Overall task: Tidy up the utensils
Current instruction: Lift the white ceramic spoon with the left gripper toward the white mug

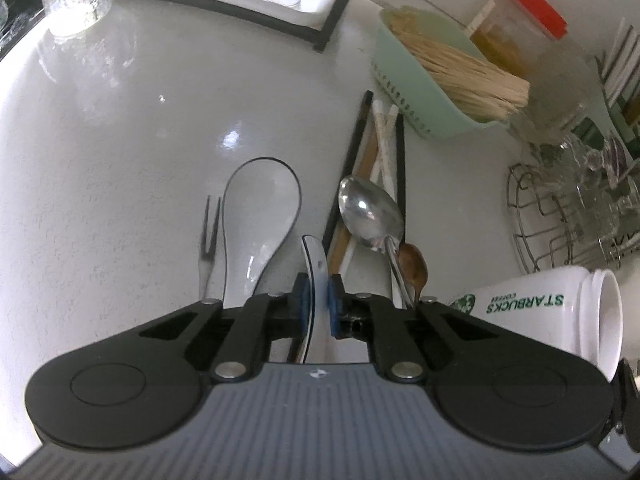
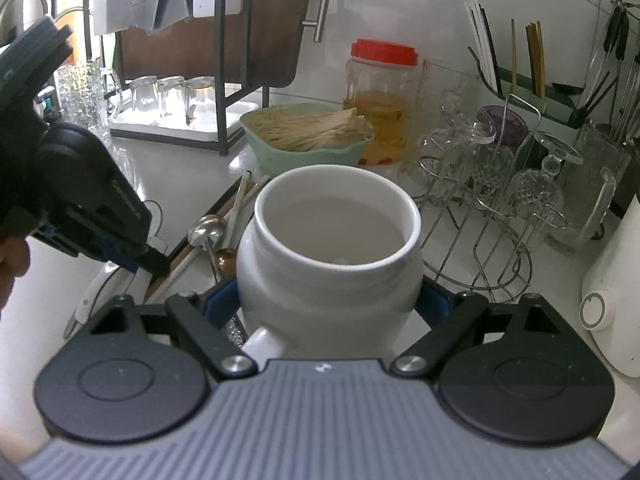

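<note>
My left gripper (image 1: 318, 282) is shut on the handle of a white ceramic spoon with a dark rim (image 1: 314, 260), just above the white counter. A second white ceramic spoon (image 1: 260, 216) lies to its left beside a small two-pronged fork (image 1: 208, 224). To the right lie a metal spoon (image 1: 368, 212), a small copper spoon (image 1: 414, 268) and several chopsticks (image 1: 384, 148). My right gripper (image 2: 328, 300) is shut on a white Starbucks mug (image 2: 332, 248), its mouth facing the camera and nothing visible inside. In the right wrist view the left gripper (image 2: 154, 264) points down at the pile.
A green basket of wooden sticks (image 1: 440, 76) and a red-lidded jar (image 2: 380, 104) stand behind the utensils. A wire rack with glasses (image 2: 500, 208) is to the right, with a chopstick holder (image 2: 520, 76) behind it. A black shelf frame with glasses (image 2: 168, 96) stands at the back left.
</note>
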Motion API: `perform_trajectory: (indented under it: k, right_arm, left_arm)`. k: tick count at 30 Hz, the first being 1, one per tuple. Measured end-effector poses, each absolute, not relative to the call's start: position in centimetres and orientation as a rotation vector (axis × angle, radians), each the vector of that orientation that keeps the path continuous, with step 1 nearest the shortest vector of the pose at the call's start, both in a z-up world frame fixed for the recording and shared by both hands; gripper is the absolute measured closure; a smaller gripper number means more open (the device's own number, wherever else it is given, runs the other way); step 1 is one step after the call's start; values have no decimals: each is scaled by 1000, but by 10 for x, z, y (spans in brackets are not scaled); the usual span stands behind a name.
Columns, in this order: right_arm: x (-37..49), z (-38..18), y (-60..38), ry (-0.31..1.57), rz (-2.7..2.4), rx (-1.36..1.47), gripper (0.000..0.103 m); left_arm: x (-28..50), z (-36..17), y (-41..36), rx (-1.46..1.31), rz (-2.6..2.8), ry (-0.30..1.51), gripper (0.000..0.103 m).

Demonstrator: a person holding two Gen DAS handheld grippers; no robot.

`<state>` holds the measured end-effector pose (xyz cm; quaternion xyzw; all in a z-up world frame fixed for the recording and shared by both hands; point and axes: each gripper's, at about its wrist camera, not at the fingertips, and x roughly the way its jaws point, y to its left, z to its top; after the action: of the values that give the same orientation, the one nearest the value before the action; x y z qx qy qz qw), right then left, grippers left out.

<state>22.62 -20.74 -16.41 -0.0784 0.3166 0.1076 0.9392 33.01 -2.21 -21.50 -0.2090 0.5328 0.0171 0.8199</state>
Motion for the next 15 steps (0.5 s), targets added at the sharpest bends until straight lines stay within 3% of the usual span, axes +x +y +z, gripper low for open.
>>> perform_trajectory:
  k: [15]
  right_arm:
    - [224, -162, -208, 660, 238, -162, 11]
  left_arm:
    - [314, -168, -47, -296, -100, 975, 98]
